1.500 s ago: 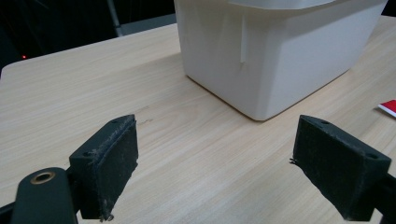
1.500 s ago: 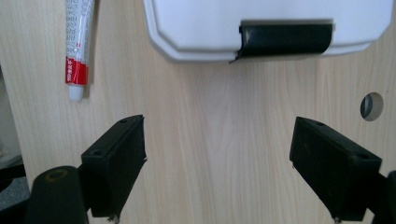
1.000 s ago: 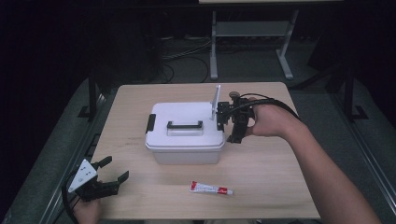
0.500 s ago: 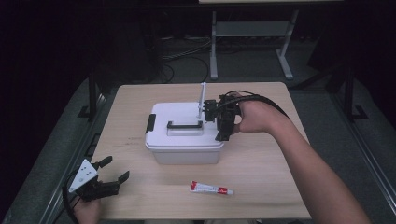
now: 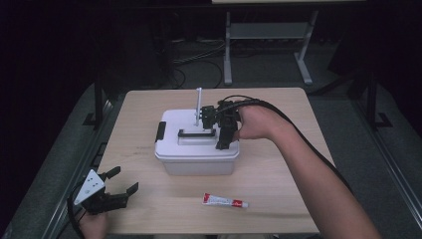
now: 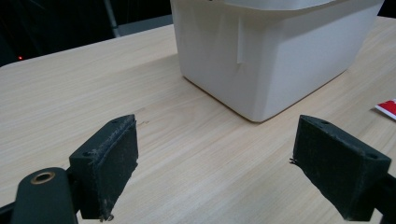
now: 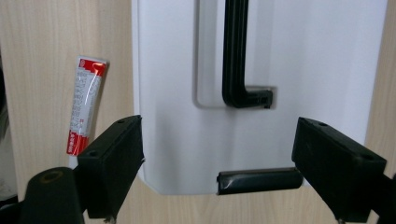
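Note:
A white lidded box [image 5: 199, 157] stands mid-table, with a black handle [image 5: 196, 133] lying flat on its lid and a black latch [image 5: 160, 131] at its left end. My right gripper [image 5: 215, 130] hovers open above the lid's right end. In the right gripper view its jaws stand wide apart over the lid [image 7: 280, 56], with the handle [image 7: 236, 60] and the right-end latch [image 7: 259, 180] between them. My left gripper [image 5: 113, 191] rests open near the table's front left corner, pointing at the box [image 6: 275, 56]; nothing lies between its jaws.
A red and white tube [image 5: 225, 201] lies on the table in front of the box, and appears beside the lid as the tube [image 7: 84, 107] in the right gripper view. A metal stand [image 5: 268, 35] and cables sit on the floor beyond the table.
My right gripper has moved left from beside the box's right end to above the lid. The left gripper has stayed put.

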Action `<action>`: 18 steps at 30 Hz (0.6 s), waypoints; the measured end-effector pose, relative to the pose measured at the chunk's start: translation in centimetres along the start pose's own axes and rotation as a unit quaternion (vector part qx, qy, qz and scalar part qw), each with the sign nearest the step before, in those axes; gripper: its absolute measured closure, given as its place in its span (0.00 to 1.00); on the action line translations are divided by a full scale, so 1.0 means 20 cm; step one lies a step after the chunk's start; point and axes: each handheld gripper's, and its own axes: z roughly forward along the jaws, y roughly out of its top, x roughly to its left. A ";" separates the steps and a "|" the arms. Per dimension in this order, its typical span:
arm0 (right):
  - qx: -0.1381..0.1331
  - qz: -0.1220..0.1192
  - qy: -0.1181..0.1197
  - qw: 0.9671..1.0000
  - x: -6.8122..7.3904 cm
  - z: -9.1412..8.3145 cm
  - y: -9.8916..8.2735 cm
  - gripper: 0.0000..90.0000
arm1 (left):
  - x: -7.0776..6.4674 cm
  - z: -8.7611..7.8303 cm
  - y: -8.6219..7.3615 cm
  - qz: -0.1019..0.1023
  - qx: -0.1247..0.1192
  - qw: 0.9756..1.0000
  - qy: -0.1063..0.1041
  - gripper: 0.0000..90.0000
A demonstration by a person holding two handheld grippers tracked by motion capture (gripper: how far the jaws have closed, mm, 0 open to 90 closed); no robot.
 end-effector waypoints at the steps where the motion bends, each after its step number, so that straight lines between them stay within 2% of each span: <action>1: 0.000 0.000 0.000 1.000 0.00 0.00 0.00 0.18 | 0.00 0.00 0.00 0.000 -0.002 1.000 -0.001 0.15; 18: 0.001 -0.014 0.010 1.000 -0.04 0.03 0.16 0.25 | 0.00 0.00 0.00 -0.005 -0.004 1.000 0.000 0.15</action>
